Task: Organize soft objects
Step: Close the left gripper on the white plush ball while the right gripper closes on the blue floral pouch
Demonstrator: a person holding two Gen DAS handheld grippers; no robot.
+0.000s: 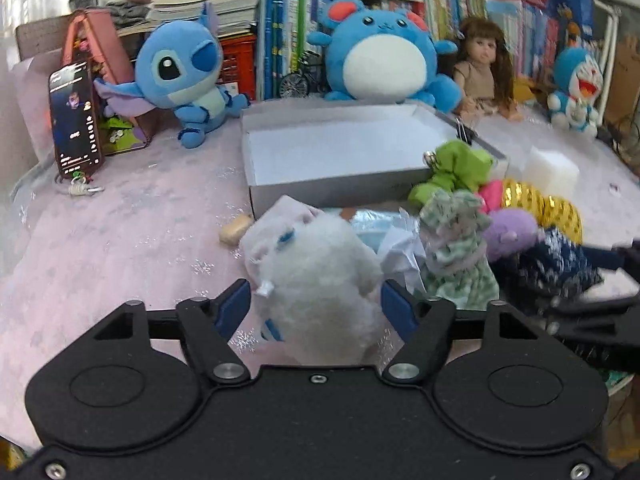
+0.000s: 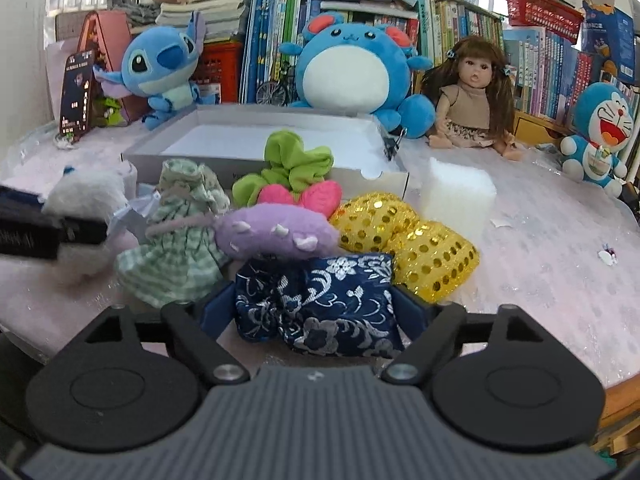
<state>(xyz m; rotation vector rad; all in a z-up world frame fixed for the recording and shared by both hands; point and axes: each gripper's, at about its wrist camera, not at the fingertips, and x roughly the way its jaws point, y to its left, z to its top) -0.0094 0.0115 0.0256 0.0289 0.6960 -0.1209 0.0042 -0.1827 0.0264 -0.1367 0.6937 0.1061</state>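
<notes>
Tools before bare white box

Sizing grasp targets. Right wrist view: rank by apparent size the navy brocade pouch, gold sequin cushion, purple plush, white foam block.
1. navy brocade pouch, nearest the camera, so inflated
2. gold sequin cushion
3. purple plush and white foam block: look alike, unranked

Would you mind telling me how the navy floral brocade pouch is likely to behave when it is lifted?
The navy brocade pouch looks soft and puckered, so it will probably sag and deform rather than stay stiff. Its satiny woven surface may be somewhat slippery. It seems light for its size and, lying flat, unlikely to roll.
</notes>
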